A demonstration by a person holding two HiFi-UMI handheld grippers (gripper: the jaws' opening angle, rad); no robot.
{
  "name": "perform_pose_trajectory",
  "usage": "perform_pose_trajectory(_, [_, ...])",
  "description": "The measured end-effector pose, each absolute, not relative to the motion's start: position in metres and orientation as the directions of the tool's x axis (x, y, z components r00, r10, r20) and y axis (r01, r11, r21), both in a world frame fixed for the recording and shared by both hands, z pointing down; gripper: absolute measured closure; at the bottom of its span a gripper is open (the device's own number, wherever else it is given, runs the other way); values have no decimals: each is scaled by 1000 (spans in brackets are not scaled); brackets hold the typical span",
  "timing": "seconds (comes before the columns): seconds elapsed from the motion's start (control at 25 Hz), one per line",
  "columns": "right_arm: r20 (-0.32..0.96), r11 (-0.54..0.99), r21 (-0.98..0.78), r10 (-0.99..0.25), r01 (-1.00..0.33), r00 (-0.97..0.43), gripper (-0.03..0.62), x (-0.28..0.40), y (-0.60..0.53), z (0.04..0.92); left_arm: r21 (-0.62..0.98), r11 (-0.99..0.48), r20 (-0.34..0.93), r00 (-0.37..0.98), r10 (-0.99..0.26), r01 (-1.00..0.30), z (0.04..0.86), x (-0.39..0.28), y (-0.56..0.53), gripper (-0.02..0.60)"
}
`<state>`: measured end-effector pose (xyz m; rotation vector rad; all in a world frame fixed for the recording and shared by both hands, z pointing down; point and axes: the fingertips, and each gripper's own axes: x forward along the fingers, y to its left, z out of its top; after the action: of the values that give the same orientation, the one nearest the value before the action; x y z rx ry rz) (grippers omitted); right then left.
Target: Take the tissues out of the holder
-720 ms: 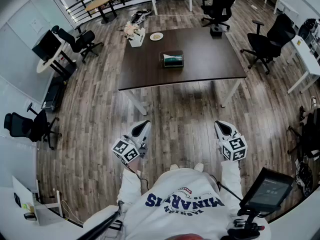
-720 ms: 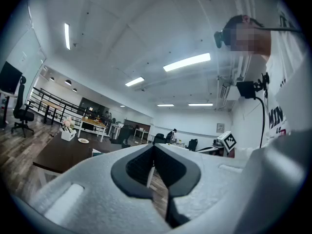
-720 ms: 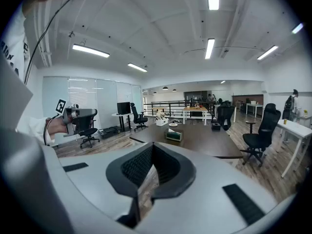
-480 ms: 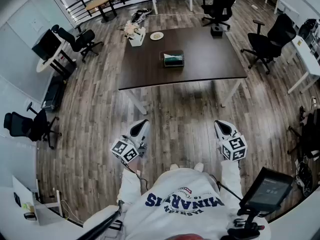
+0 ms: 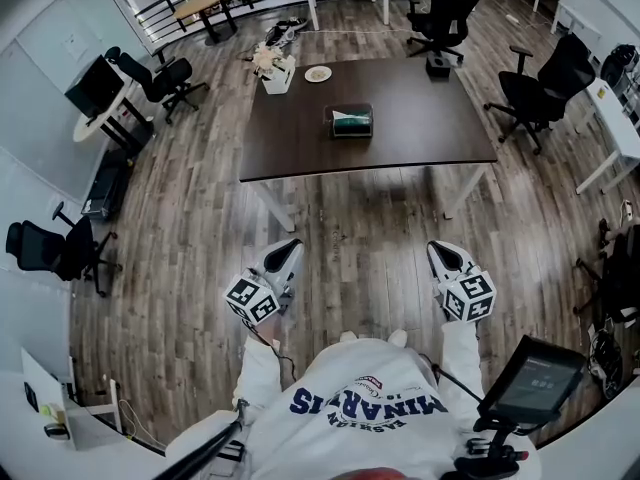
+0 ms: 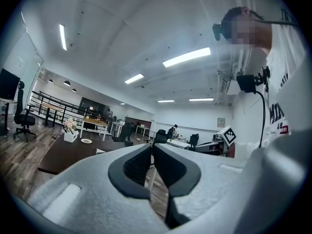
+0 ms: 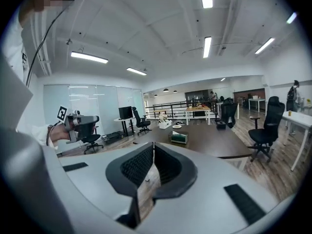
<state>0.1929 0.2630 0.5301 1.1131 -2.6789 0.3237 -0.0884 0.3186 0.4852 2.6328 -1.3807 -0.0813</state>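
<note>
Head view shows almost nothing changed: you still stand well back from the table (image 5: 420,118). The tissue holder (image 5: 351,122) sits mid-table, and your left gripper (image 5: 287,254) and right gripper (image 5: 443,255) are pressed shut and empty, so the approach remains.

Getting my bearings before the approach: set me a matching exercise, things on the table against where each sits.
Things: 1 tissue holder; 2 small plate; 3 black box; 4 white box.
Places on the table, head view: A far right corner; B middle; C far left corner; D far edge, beside the white box.
Pairs: 1-B; 2-D; 3-A; 4-C.
</note>
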Motion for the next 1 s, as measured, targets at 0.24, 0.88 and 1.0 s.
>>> perform_pose_trajectory(0.24, [255,729,-189,-611,-658,-750,573,164,264,529,193,-560,36,576,-817,-806,491,-104,314,574])
perform_pose_trajectory(0.88, [303,679,-156,-659,-717,-689,416,116,251,542,223,-555,24,574,-818,-801,515,-156,300,512])
perform_pose_trajectory(1.0, [300,659,-164,-675,-734,-674,416,125,235,543,236,-560,33,582,-813,-795,522,-149,278,514])
